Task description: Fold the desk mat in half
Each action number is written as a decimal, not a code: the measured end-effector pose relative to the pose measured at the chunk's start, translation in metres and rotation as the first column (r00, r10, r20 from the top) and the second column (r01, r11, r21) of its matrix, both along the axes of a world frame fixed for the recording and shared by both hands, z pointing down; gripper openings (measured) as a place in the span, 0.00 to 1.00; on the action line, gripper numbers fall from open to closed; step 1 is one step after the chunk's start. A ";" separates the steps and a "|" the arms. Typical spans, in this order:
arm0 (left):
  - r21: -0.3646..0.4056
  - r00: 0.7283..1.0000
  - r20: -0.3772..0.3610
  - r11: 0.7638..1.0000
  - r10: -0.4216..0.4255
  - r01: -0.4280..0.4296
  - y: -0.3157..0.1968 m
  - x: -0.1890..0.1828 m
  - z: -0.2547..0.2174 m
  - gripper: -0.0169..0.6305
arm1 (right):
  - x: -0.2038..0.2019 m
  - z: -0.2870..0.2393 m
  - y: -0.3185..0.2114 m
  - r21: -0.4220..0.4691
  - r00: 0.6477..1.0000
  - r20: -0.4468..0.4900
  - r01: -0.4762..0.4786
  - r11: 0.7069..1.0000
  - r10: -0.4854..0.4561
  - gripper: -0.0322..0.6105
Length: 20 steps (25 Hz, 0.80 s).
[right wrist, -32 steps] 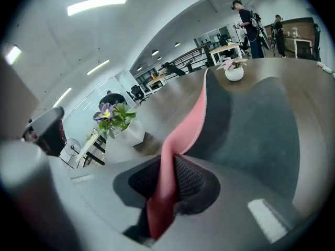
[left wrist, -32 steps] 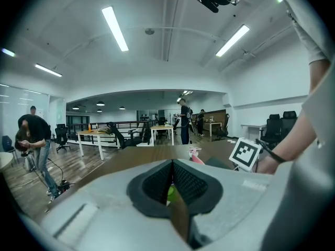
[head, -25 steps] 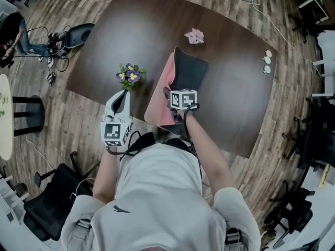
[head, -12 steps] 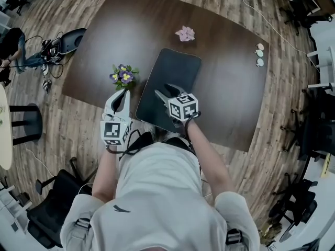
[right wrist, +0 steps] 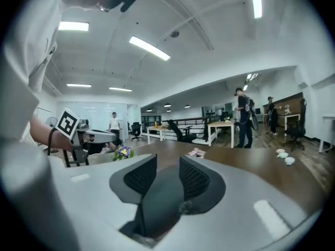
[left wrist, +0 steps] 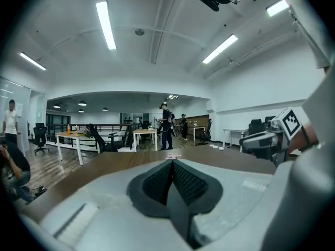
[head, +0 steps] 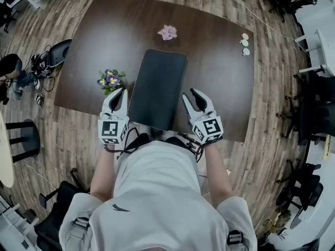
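The desk mat (head: 157, 88) lies flat on the brown table (head: 220, 77) as a narrow dark rectangle, with no pink side showing. My left gripper (head: 119, 94) hovers at the near table edge just left of the mat, its jaws shut together (left wrist: 171, 163) with nothing in them. My right gripper (head: 191, 96) is on the mat's right side, clear of it. Its jaws (right wrist: 167, 167) stand apart and are closing, with nothing between them. Neither gripper touches the mat.
A small pot of purple flowers (head: 110, 80) stands left of the mat, close to the left gripper. A pink crumpled object (head: 167, 33) lies beyond the mat's far end. Small round items (head: 244, 43) sit at the far right. Chairs, desks and people are around the table.
One second ago my right gripper held the mat's near edge raised, pink underside showing. The mat has since dropped flat, dark side up, and the right gripper has let go and moved right.
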<state>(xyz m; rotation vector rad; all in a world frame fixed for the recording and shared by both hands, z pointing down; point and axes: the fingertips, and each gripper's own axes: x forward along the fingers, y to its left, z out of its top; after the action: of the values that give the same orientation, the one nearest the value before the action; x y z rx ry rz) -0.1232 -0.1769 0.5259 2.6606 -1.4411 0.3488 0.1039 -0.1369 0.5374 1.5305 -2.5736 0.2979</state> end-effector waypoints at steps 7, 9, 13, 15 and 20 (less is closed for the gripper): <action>0.004 0.999 -0.006 0.999 0.048 -0.048 0.000 0.021 -0.002 0.04 | 0.122 -0.022 0.047 0.082 0.919 -0.005 -0.392 0.916 0.394 0.05; 0.003 0.998 -0.007 0.998 0.055 -0.055 -0.001 0.025 -0.001 0.04 | 0.132 -0.021 0.055 0.089 0.909 -0.027 -0.412 0.907 0.416 0.05; 0.010 0.998 -0.010 0.998 0.064 -0.064 0.000 0.033 -0.004 0.04 | 0.142 -0.022 0.065 0.102 0.896 -0.046 -0.436 0.894 0.442 0.05; 0.011 0.998 -0.012 0.998 0.066 -0.066 0.000 0.035 -0.004 0.04 | 0.143 -0.021 0.065 0.099 0.894 -0.043 -0.441 0.892 0.447 0.05; 0.011 0.998 -0.008 0.998 0.065 -0.065 0.001 0.033 -0.005 0.04 | 0.147 -0.022 0.061 0.096 0.885 -0.056 -0.456 0.885 0.462 0.05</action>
<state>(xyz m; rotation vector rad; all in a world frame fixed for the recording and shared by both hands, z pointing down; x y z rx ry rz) -0.0899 -0.1758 0.5207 2.7187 -1.3611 0.3351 0.2505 -0.0761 0.5155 2.1295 -2.1548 0.1753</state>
